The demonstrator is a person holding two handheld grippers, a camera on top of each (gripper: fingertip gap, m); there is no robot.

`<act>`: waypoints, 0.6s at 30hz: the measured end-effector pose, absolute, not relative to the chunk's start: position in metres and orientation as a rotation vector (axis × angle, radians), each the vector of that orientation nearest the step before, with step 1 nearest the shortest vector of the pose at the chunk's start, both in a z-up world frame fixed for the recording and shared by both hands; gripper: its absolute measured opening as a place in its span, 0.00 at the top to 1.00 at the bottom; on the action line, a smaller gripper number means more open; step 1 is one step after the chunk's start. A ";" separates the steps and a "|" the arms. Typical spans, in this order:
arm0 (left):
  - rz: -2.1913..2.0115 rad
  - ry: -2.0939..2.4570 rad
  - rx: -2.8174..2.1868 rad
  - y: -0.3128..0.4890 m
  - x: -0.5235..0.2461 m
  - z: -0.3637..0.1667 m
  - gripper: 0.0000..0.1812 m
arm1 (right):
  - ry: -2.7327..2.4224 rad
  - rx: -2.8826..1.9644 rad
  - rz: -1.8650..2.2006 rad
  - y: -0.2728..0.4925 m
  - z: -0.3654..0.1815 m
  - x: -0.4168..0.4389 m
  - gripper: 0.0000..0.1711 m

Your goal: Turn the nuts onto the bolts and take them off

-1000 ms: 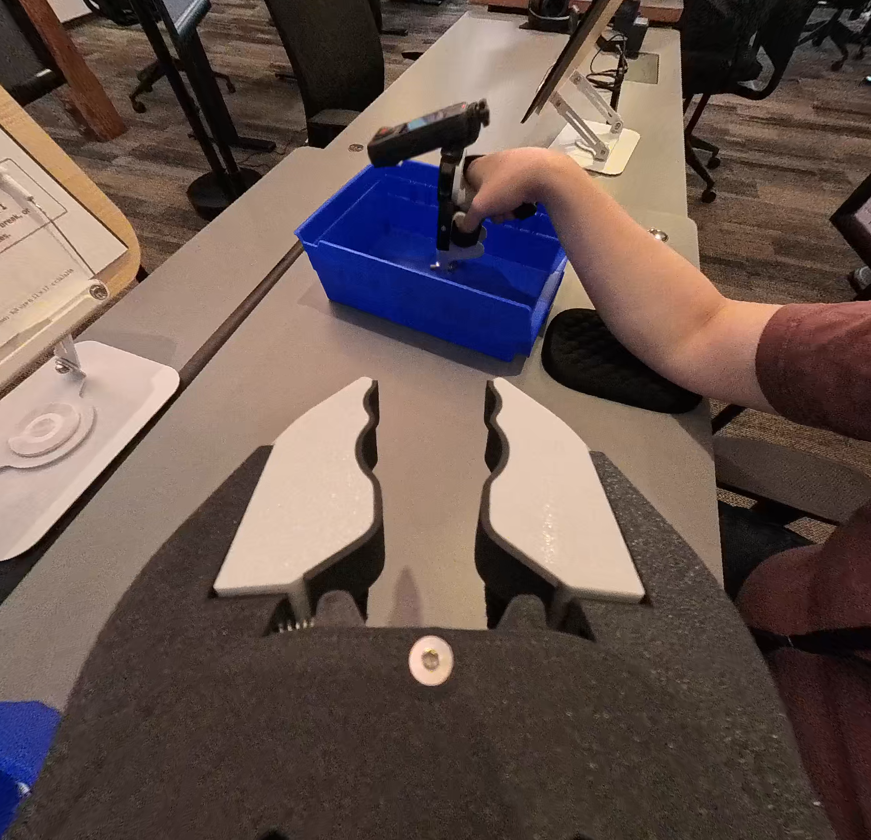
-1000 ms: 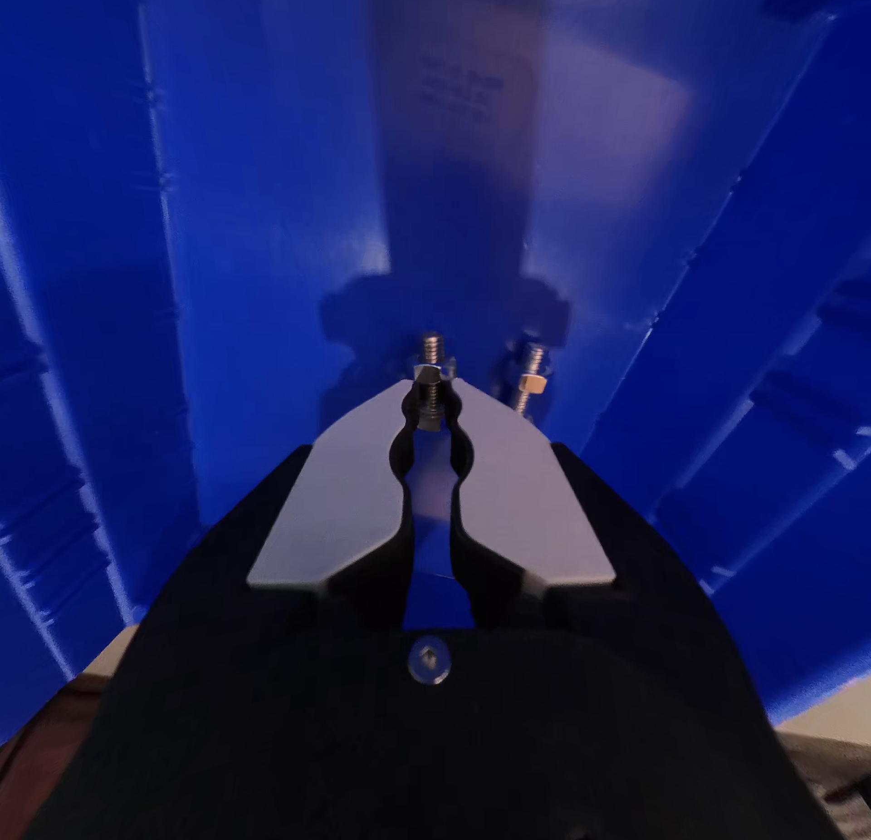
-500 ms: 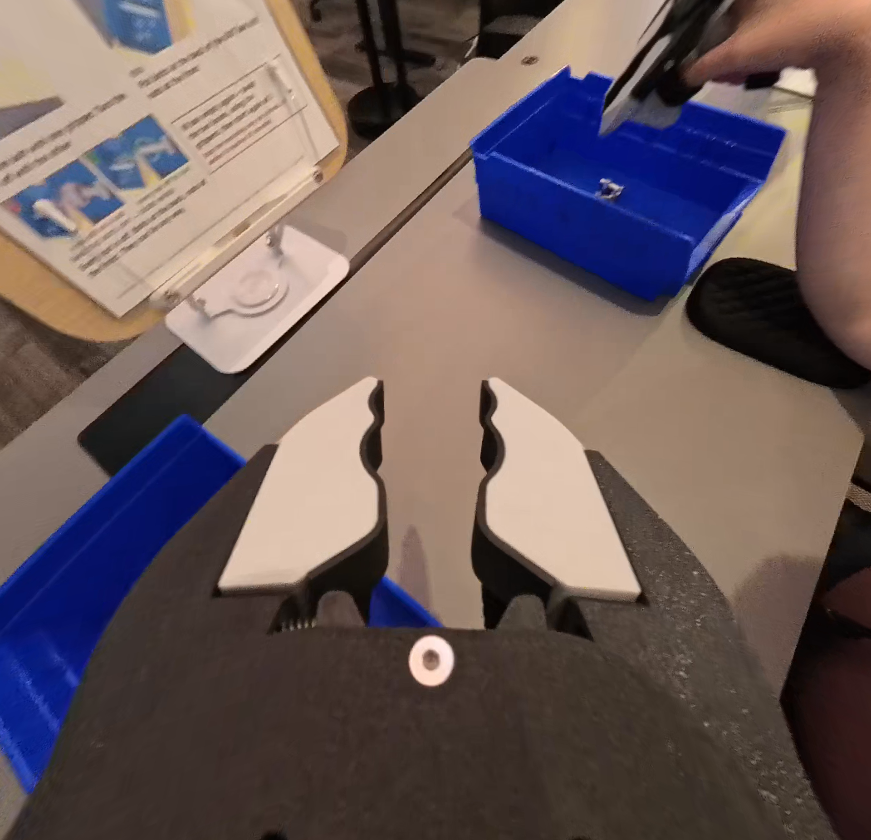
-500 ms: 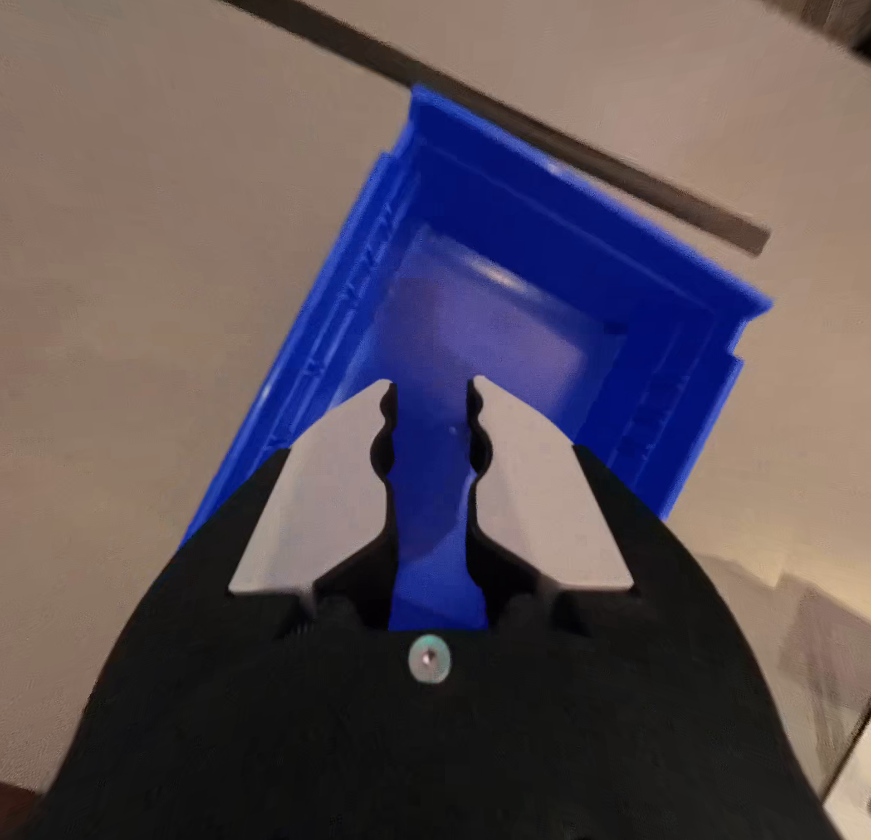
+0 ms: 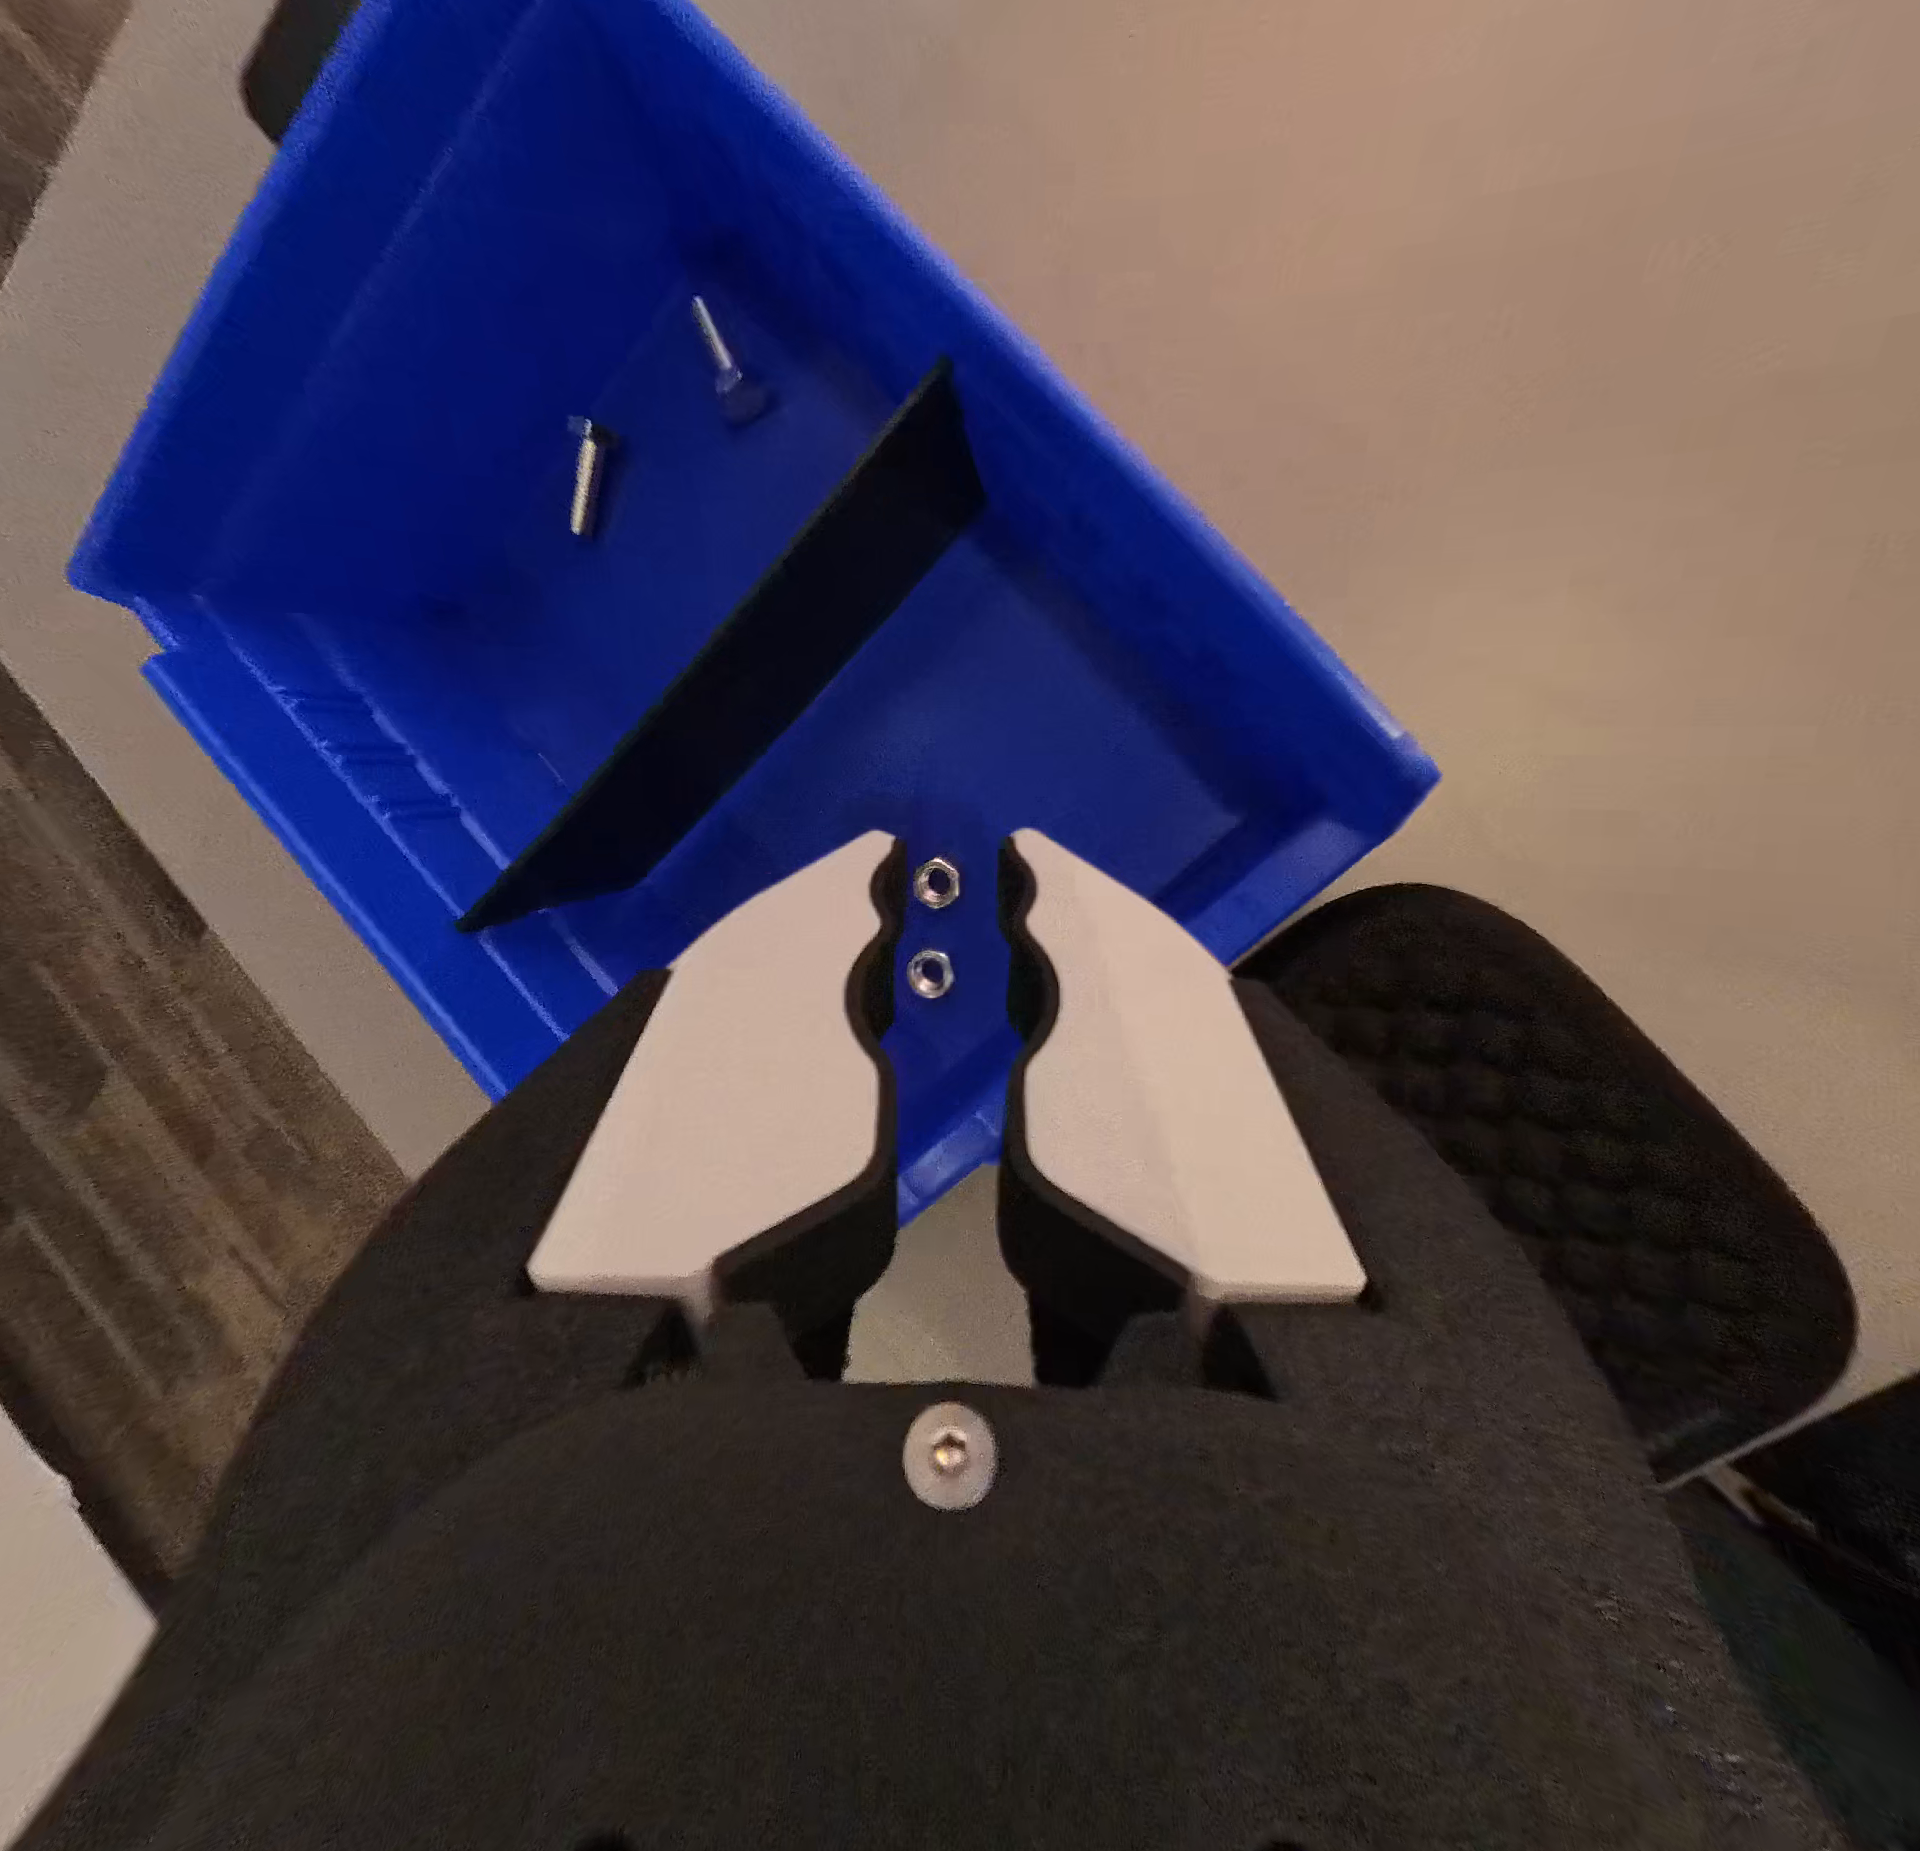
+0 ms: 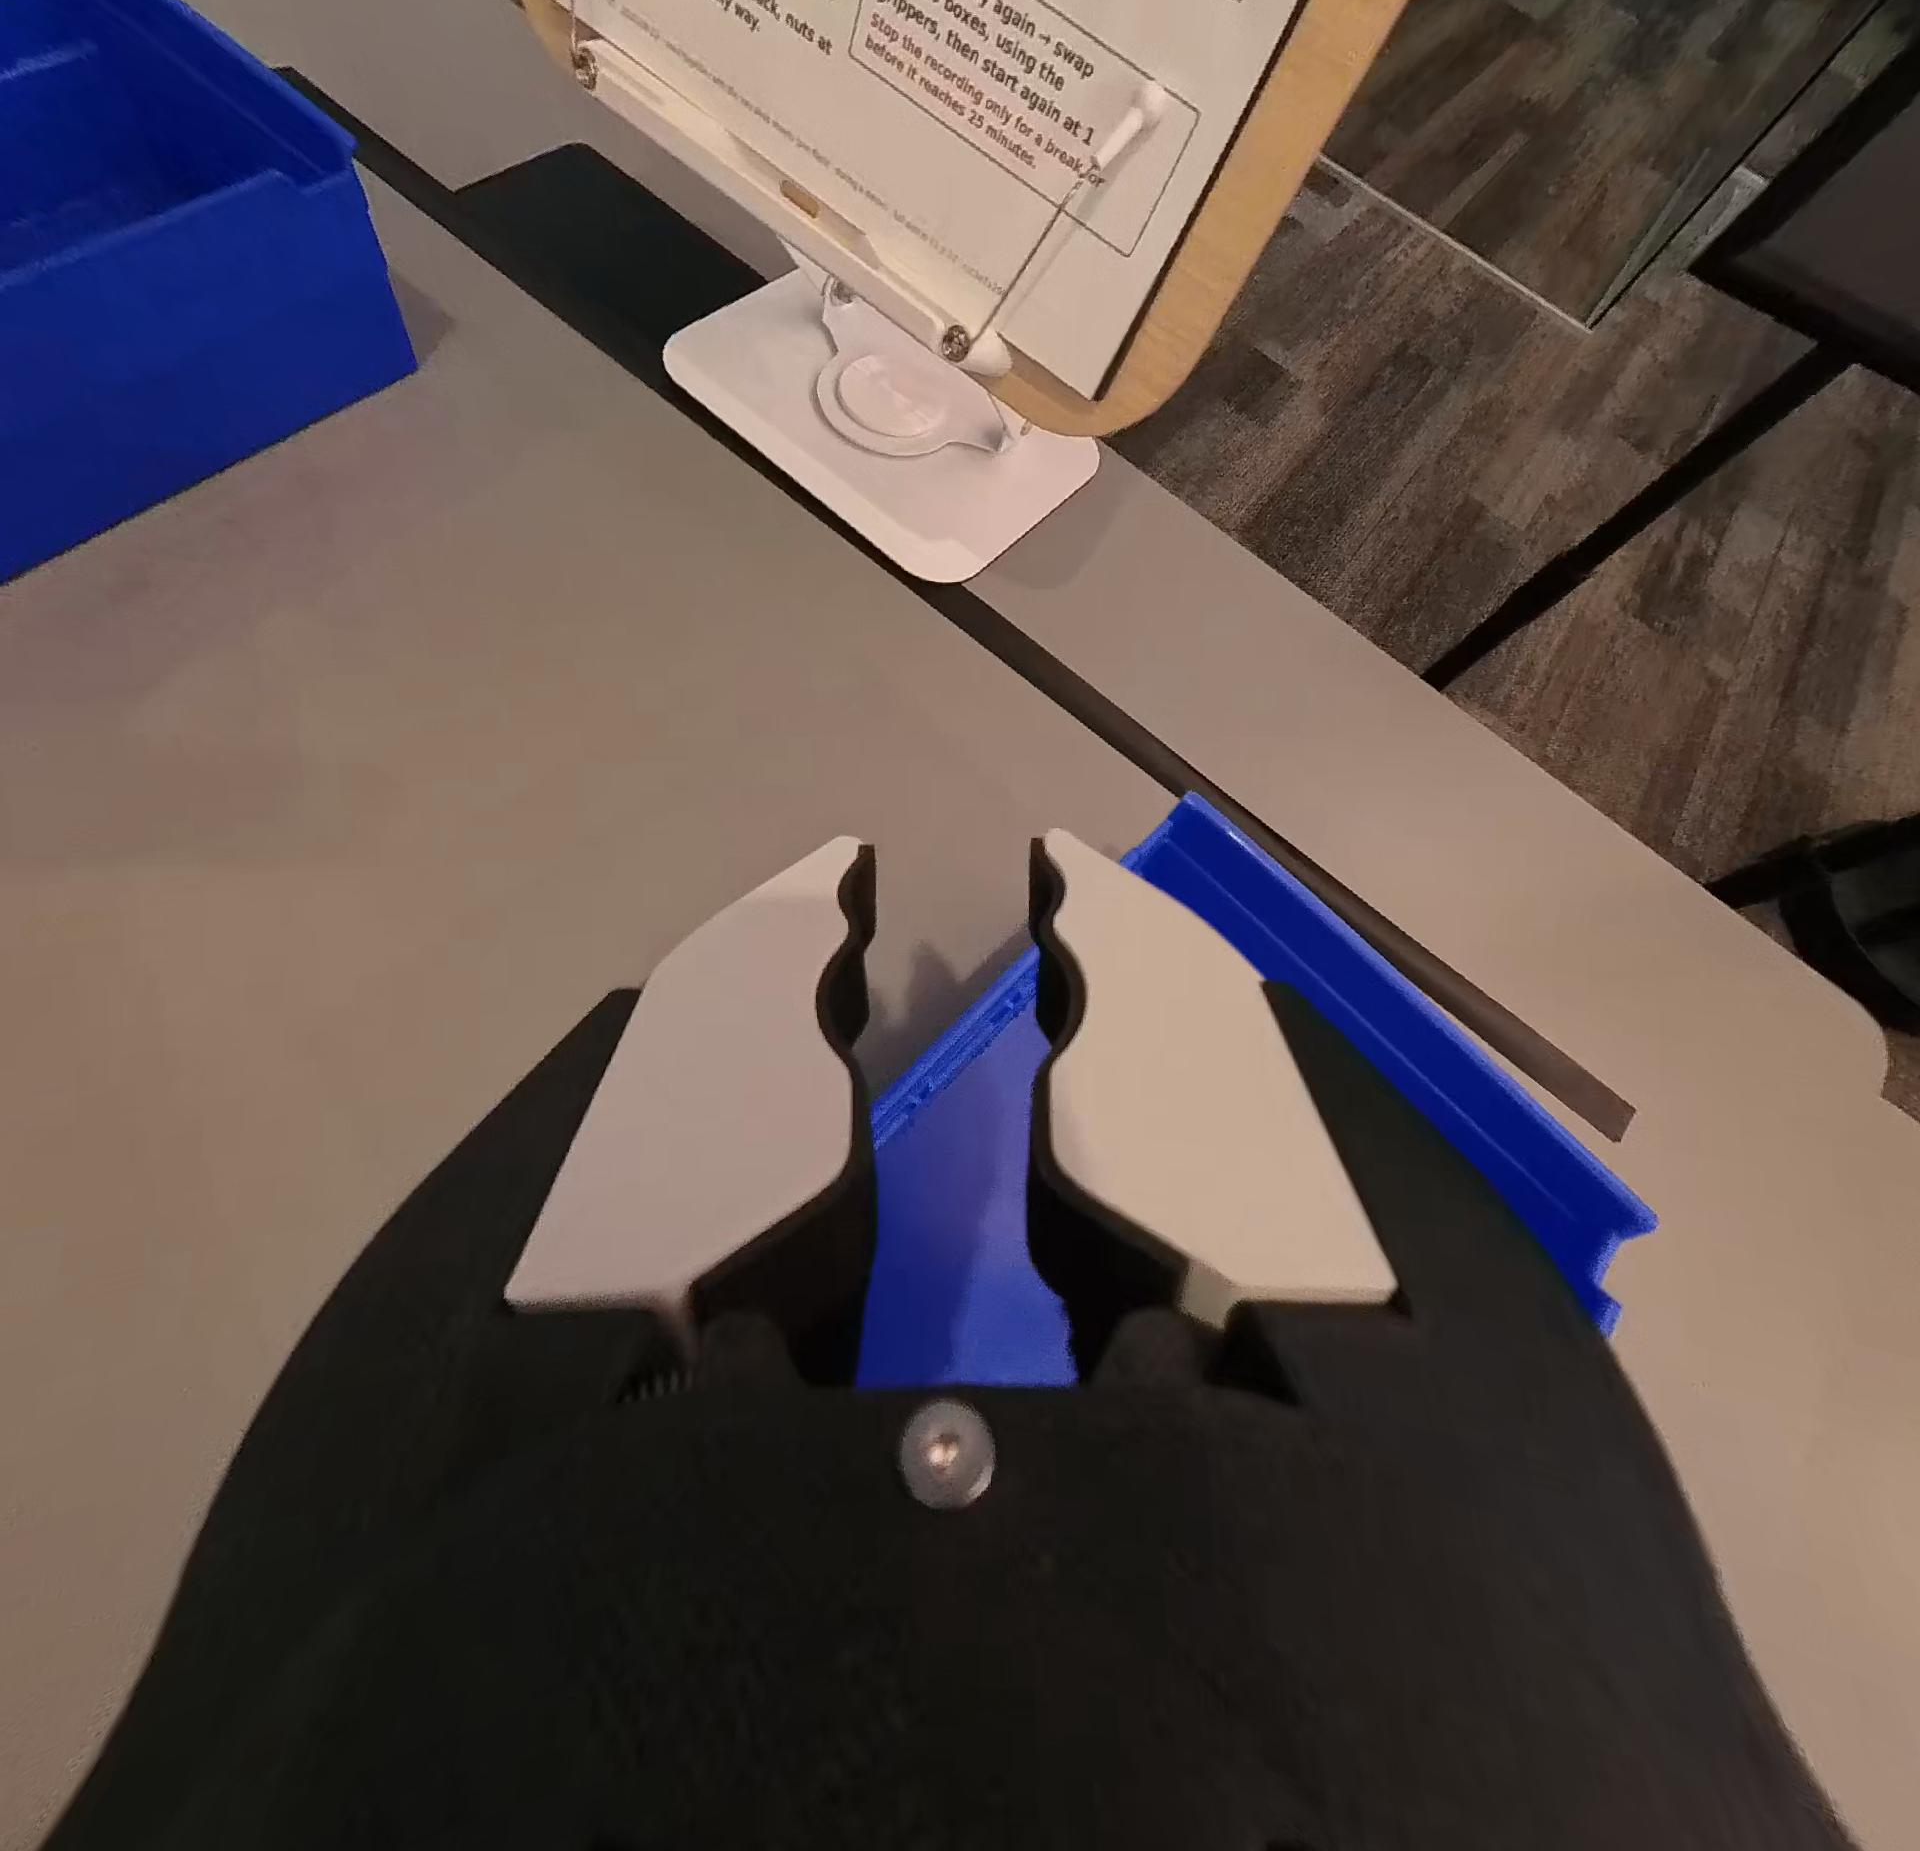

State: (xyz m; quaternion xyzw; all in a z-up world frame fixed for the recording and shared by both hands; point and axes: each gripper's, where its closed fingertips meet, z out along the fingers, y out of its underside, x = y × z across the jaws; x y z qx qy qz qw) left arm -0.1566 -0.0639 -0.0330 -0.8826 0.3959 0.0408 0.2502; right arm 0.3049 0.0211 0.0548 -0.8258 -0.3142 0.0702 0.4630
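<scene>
Left gripper [image 5: 948, 851] is hovering over the divided blue bin [image 5: 1091, 471], jaws apart, gripping nothing. Two nuts [image 5: 933, 882] are lying in the gap between its fingertips, in the near compartment. Two bolts [image 5: 585, 487] are lying flat beyond the black divider [image 5: 748, 658]. Right gripper [image 6: 951, 861] is hanging part-open and empty above the grey table [image 6: 416, 762], a second blue bin [image 6: 1351, 1022] sitting just under it.

Two nuts [image 5: 933, 881] [image 5: 928, 972] between the open fingertips; two bolts [image 5: 587, 482] [image 5: 724, 361] farther ahead, past the divider [image 5: 748, 658]; one blue bin [image 5: 1091, 513] beneath
</scene>
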 end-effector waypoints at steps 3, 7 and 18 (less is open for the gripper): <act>0.055 1.112 -2.476 -0.062 -0.165 -0.063 0.88 | -0.824 -2.031 0.141 0.021 0.048 0.298 0.83; 0.013 1.145 -2.608 -0.062 -0.181 -0.095 0.83 | -0.872 -2.034 0.136 0.018 0.043 0.290 0.83; 0.142 1.263 -2.726 -0.059 -0.201 -0.139 0.84 | -0.911 -2.039 0.141 0.018 0.038 0.286 0.82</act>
